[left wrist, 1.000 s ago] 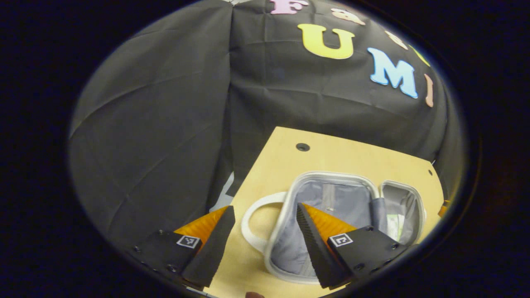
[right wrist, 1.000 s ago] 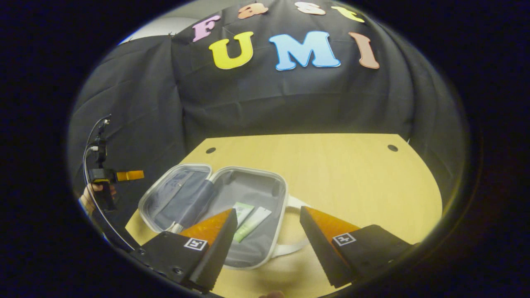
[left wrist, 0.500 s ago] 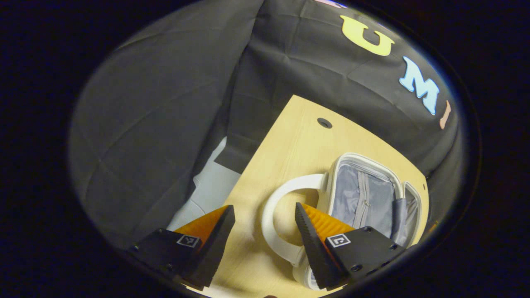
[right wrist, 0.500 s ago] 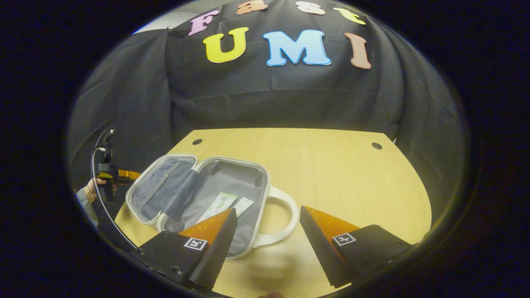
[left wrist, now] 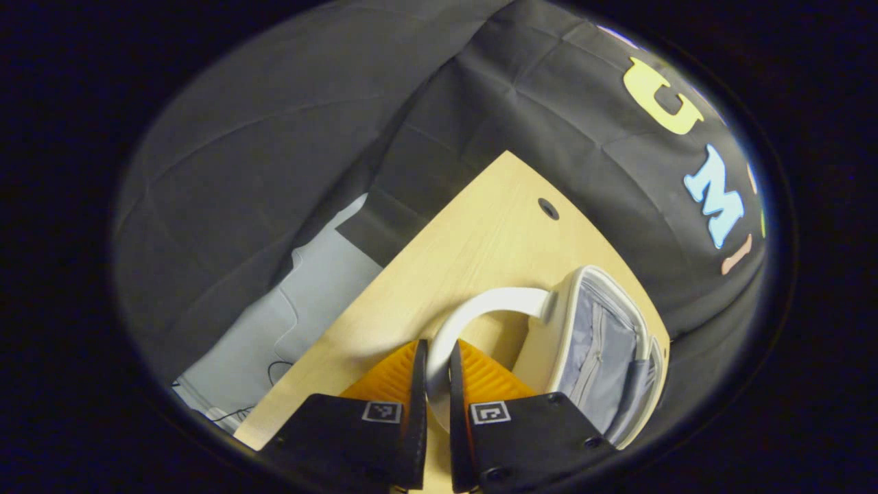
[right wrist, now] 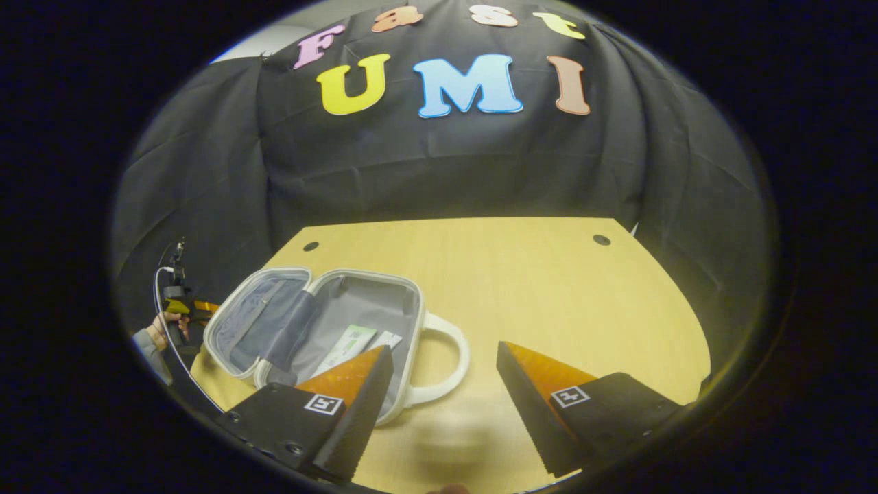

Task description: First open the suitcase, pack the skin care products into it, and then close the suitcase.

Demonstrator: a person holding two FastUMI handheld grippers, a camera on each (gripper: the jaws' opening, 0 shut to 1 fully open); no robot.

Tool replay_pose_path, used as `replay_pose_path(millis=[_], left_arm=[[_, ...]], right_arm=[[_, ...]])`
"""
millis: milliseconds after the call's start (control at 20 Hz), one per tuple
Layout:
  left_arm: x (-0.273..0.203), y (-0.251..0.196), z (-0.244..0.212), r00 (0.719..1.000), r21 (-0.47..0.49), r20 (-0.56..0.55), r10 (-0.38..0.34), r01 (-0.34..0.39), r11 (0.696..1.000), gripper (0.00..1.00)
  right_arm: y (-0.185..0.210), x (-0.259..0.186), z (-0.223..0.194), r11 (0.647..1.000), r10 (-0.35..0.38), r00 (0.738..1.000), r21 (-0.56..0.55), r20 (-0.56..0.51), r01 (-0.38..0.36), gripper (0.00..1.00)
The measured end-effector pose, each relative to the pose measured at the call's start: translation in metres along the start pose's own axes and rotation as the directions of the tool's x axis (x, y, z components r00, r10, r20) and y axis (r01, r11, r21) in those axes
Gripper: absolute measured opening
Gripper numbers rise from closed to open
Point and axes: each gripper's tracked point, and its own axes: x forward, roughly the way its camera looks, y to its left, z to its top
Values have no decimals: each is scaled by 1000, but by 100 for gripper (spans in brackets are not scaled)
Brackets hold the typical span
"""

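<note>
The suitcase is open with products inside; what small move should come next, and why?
Probably lift the left gripper, shut on the white handle, to swing that half over. The suitcase lies open with two tubes inside; the right gripper is open and free.

At the bottom of the left gripper view, the left gripper (left wrist: 437, 384) shows two wedge-shaped fingers with ribbed outer faces, seated in black blocks. Each block carries a small square black-and-white marker and round screw heads. Over in the right gripper view, the right gripper (right wrist: 444, 398) has the same build: ridged inner pads, square markers, screws along the blocks. Far lower left there, a hand (right wrist: 164, 322) with a grey sleeve grips a black handle, a thin cable looping above it.
</note>
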Motion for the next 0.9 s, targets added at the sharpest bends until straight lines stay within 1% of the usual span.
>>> replay_pose_path(millis=[50, 100, 200, 400, 550, 600, 650, 700, 800, 900], left_arm=[[-3, -1, 3, 1000, 2, 6, 4, -4, 1000, 21], [-9, -3, 5, 1000, 15, 21, 11, -12, 1000, 17], [-22, -15, 10, 999, 50, 40, 23, -25, 998, 12], [-74, -55, 31, 994, 124, 109, 5, -19, 992, 11], [-129, -99, 49, 981, 169, 189, -53, 21, 985, 11], [-149, -119, 54, 974, 177, 213, -77, 40, 983, 14], [-166, -142, 59, 966, 189, 235, -106, 61, 980, 11], [-184, -167, 61, 958, 206, 253, -133, 81, 975, 11], [-210, -213, 52, 942, 255, 286, -177, 103, 961, 11], [-236, -267, 34, 924, 310, 309, -227, 128, 942, 11]], right_arm=[[-4, -3, 1, 1000, -6, 1000, 1, 6, 6, 94], [-7, -5, 3, 1000, -12, 1000, 1, 12, 11, 94], [-14, -11, 8, 1000, -17, 999, 6, 34, 17, 94], [-28, -17, 21, 1000, -19, 997, 11, 75, 18, 94], [-43, -26, 34, 1000, -15, 993, 11, 120, 14, 94], [-49, -28, 39, 1000, -12, 991, 8, 135, 12, 94], [-55, -31, 44, 1000, -15, 988, 3, 154, 15, 94], [-63, -34, 49, 1000, -18, 985, -3, 170, 18, 94], [-77, -39, 58, 1000, -17, 980, -14, 196, 20, 94], [-91, -45, 68, 1000, -9, 974, -19, 225, 14, 93]])
